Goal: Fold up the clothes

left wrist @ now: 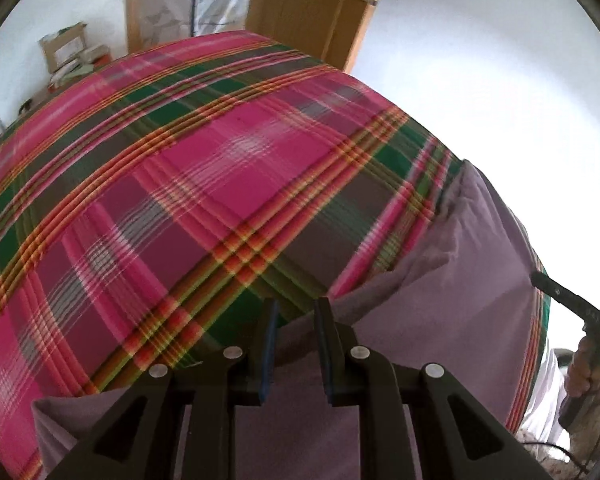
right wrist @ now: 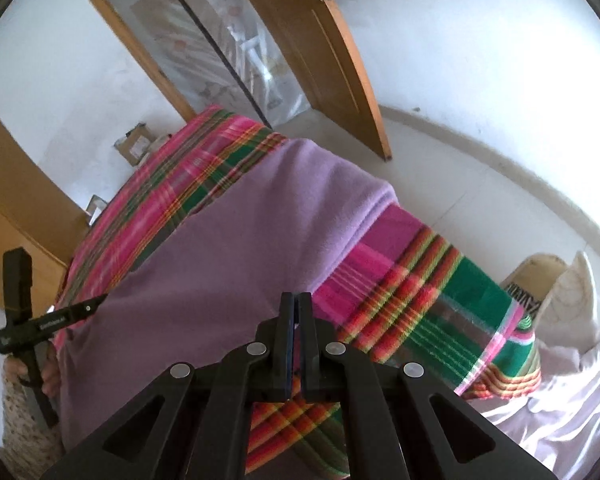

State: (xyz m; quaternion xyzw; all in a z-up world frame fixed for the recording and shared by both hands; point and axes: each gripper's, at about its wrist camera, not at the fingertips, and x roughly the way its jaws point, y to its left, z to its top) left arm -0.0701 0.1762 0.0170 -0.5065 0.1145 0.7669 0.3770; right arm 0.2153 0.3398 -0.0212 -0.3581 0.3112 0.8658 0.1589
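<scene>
We hold the lilac garment [right wrist: 228,240] over the plaid bed [left wrist: 180,184]: the left gripper [left wrist: 296,320] is spread apart, the right gripper [right wrist: 297,316] is clenched, perhaps pinching cloth; next we must align the edges.

plaid bed [left wrist: 220,168] open ahead, lilac cloth [right wrist: 240,240] draped alongside, door [right wrist: 332,60] beyond

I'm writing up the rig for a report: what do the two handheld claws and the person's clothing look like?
Both claws are matt black plastic. The left claw and right claw share angular linkage arms with triangular cut-outs, round silver pivot pins and blue pads inside the fingers. Seen from the right wrist view, the left unit has small white lettering, too small to read. The person wears a pale patterned sleeve. A thin dark cable trails near the right hand.
</scene>
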